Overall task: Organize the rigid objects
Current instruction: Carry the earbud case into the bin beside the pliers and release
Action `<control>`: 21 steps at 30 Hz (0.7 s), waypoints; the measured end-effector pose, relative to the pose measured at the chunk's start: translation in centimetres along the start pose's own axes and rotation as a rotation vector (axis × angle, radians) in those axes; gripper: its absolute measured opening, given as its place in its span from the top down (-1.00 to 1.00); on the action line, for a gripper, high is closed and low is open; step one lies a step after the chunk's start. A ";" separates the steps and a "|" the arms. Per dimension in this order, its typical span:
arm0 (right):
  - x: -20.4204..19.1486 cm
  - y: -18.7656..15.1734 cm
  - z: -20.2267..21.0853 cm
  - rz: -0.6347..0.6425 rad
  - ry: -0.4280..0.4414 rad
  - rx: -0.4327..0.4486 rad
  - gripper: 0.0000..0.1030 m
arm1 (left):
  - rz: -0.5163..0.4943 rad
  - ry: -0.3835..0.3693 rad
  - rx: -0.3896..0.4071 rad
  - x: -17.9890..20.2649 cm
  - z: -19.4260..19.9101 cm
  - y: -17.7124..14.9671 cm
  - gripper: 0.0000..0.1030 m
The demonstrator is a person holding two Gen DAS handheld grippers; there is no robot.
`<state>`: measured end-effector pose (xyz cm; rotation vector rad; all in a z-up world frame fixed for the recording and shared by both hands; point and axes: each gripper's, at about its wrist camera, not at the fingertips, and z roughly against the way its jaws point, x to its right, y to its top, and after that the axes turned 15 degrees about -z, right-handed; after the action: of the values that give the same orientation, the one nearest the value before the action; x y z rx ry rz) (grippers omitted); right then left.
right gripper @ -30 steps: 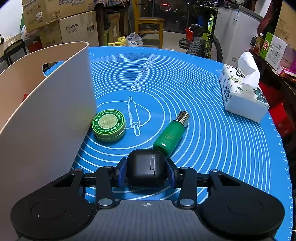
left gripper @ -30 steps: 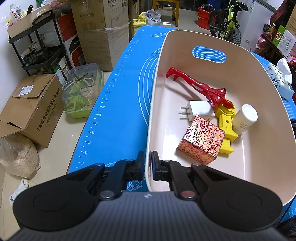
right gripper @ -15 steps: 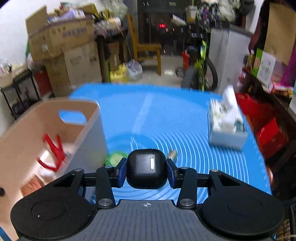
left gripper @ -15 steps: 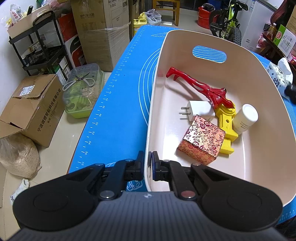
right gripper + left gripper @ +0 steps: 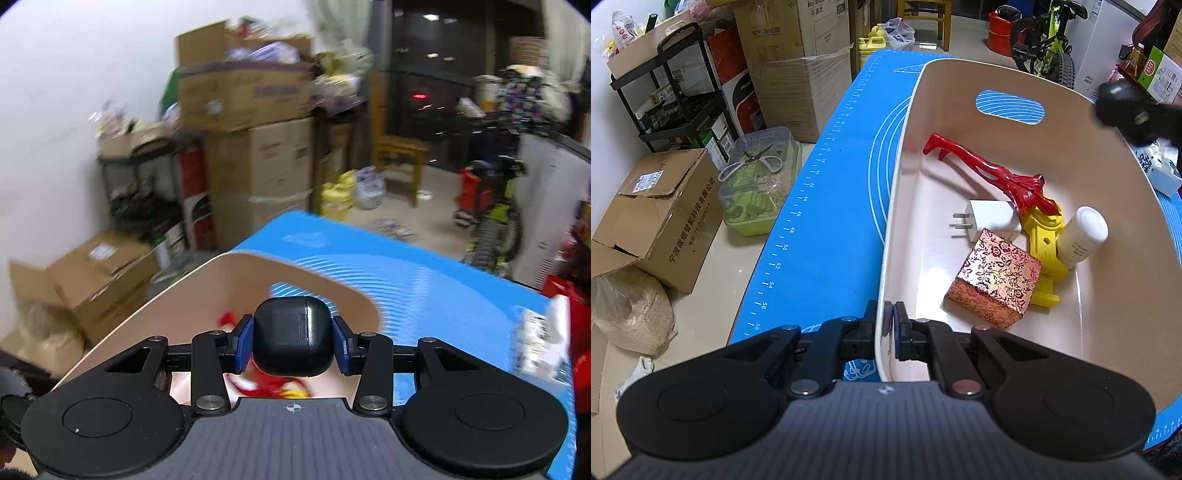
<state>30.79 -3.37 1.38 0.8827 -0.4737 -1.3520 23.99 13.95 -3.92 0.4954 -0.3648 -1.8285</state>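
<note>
So far we count five things already lying in the cream bin (image 5: pixel 1115 295): a red figurine (image 5: pixel 990 173), a white charger plug (image 5: pixel 991 218), a yellow plastic piece (image 5: pixel 1043 243), a small white bottle (image 5: pixel 1084 234) and a floral gift box (image 5: pixel 995 278). Our left hand-held gripper (image 5: pixel 888 328) is clamped tight on the near rim of the bin, one jaw outside the wall and one inside, steadying it on the blue mat (image 5: pixel 831 206) that covers the bench. Our right hand-held gripper (image 5: pixel 293 338) is closed on a black earbud case (image 5: pixel 291 334), held between its blue pads (image 5: pixel 244 343) in the air over the bin's edge, so we judge that this item is mid-carry and only needs releasing inside. Whether more loose things wait on the mat we cannot tell, since neither view shows that stretch of the bench clearly

The left wrist view gives us the whole interior and how the contents sit: the gift box touches the plug and the yellow piece, the bottle leans against the yellow piece. It catches the right hand-held gripper only as a dark blur at the top right corner. The right wrist view is smeared by motion and shows just a slice of the bin with red and yellow beneath the case, but it alone shows the grip on the case, and a tissue box (image 5: pixel 543 339) at the right on the mat
</note>
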 end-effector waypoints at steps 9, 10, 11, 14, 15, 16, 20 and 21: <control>-4.4 -2.1 -5.2 0.100 0.001 -0.236 0.04 | 0.000 -0.003 0.000 0.0 0.0 0.0 0.81; -4.6 -2.4 -5.7 0.103 -0.003 -0.263 0.04 | 0.000 -0.003 0.000 0.0 0.0 0.0 0.81; -4.6 -2.7 -6.2 0.107 -0.009 -0.292 0.04 | 0.000 -0.002 0.000 0.0 0.0 0.0 0.81; -4.9 -3.6 -7.2 0.117 -0.031 -0.342 0.04 | 0.001 -0.003 0.000 0.0 0.0 0.0 0.81; -5.0 -3.8 -7.3 0.130 -0.039 -0.350 0.04 | 0.001 -0.003 0.000 0.0 0.0 0.0 0.81; -5.1 -4.1 -7.5 0.151 -0.048 -0.360 0.04 | 0.000 -0.002 0.000 0.0 0.0 0.0 0.81; -4.8 -4.5 -7.1 0.147 -0.052 -0.359 0.06 | -0.001 -0.001 -0.001 0.0 0.0 0.0 0.81; -4.4 -4.3 -6.7 0.136 -0.043 -0.354 0.04 | -0.002 0.001 -0.001 0.0 0.0 0.0 0.81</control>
<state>32.18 2.82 -5.20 0.5223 -0.3080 -1.2810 24.01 13.96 -3.93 0.4956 -0.3631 -1.8301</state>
